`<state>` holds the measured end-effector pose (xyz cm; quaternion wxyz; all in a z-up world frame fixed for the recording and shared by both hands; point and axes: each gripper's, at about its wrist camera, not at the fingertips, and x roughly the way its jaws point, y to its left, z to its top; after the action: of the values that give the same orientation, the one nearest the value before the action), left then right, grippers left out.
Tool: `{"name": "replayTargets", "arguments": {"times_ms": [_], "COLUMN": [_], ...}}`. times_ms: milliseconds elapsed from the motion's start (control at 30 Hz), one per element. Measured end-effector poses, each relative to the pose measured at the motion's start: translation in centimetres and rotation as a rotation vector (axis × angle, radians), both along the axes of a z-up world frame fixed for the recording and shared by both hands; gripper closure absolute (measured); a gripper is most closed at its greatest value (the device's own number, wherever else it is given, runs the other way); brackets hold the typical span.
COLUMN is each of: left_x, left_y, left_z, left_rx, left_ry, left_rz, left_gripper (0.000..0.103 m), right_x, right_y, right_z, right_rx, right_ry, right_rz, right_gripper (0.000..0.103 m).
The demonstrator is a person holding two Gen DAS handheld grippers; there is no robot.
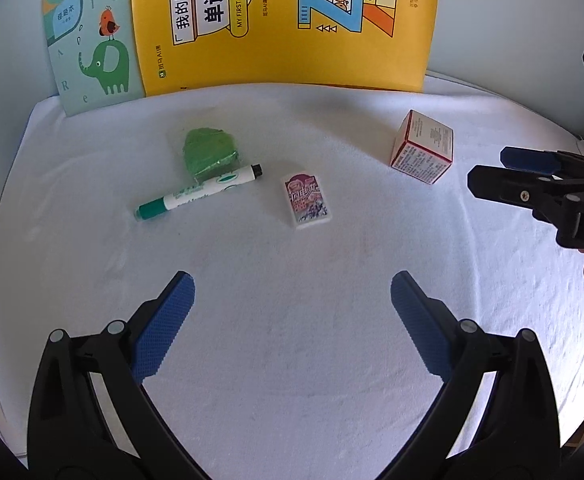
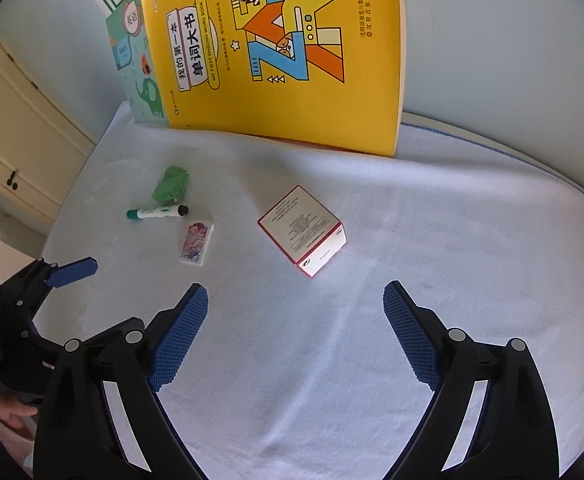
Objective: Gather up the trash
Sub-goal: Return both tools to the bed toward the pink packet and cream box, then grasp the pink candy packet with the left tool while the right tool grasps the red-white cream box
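On the white cloth lie a crumpled green wrapper (image 1: 208, 153), a green marker pen (image 1: 199, 193), a small pink-printed eraser (image 1: 307, 199) and a red-and-white carton (image 1: 423, 147). They also show in the right wrist view: wrapper (image 2: 171, 184), marker (image 2: 158, 212), eraser (image 2: 196, 243), carton (image 2: 303, 230). My left gripper (image 1: 292, 292) is open and empty, short of the eraser. My right gripper (image 2: 295, 300) is open and empty, just short of the carton. The right gripper shows at the left view's right edge (image 1: 503, 168).
A yellow word book (image 1: 284, 24) and a green elephant book (image 1: 92, 40) lean on the wall at the back. The cloth's (image 2: 411, 208) left edge drops off beside a cream cabinet (image 2: 20, 140). The left gripper's fingertip (image 2: 74, 271) shows at the right view's left.
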<state>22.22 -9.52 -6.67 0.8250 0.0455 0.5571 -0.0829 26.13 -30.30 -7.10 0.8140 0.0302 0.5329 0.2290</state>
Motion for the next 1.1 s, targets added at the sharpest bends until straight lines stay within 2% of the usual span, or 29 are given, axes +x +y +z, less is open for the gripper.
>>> {"name": "replayTargets", "arguments": {"times_ms": [367,500,567,700,800,900,1000,1067,1100], "left_x": [3.4,4.5,4.9,5.5,6.2,6.7,7.2,7.6,7.7], "left_y": [-0.8,-1.0,-1.4,-1.9,-2.1,-2.3,-2.4,-1.9,-1.8], "left_z": [-2.5,-3.5,-3.9,-4.6,-5.2,-5.3,-5.4,-5.1,-5.1], "left_rx": [-0.004,-0.017,-0.016,-0.018,-0.033,-0.023,-0.015,-0.017,-0.025], "left_ry": [0.005,0.018,0.017,0.016,0.020,-0.001,-0.012,-0.018,-0.017], "left_rz": [-0.020,-0.020,-0.036,-0.047,-0.051,-0.057,-0.062,-0.054,-0.050], "left_gripper": [0.007,0.013,0.020,0.023,0.037,0.044,0.057,0.071,0.071], "right_x": [3.2,3.7,3.8,4.1,4.6,4.9,4.8,5.0,5.1], "right_y": [0.8,1.5,1.9,2.7,3.0,3.1,3.4,3.4,3.3], "right_z": [-2.3,-3.1,-3.2,-3.5,-3.9,-4.3,-4.3,-4.3,-4.3], "right_rx": [-0.033,-0.052,-0.058,-0.072,-0.068,-0.066,-0.090,-0.093,-0.082], "right_ry": [-0.001,-0.014,-0.036,-0.062,-0.057,-0.046,-0.069,-0.076,-0.073], "right_rz": [0.007,0.021,0.030,0.055,0.066,0.069,0.081,0.075,0.072], "right_gripper": [0.014,0.014,0.016,0.017,0.030,0.035,0.046,0.061,0.061]}}
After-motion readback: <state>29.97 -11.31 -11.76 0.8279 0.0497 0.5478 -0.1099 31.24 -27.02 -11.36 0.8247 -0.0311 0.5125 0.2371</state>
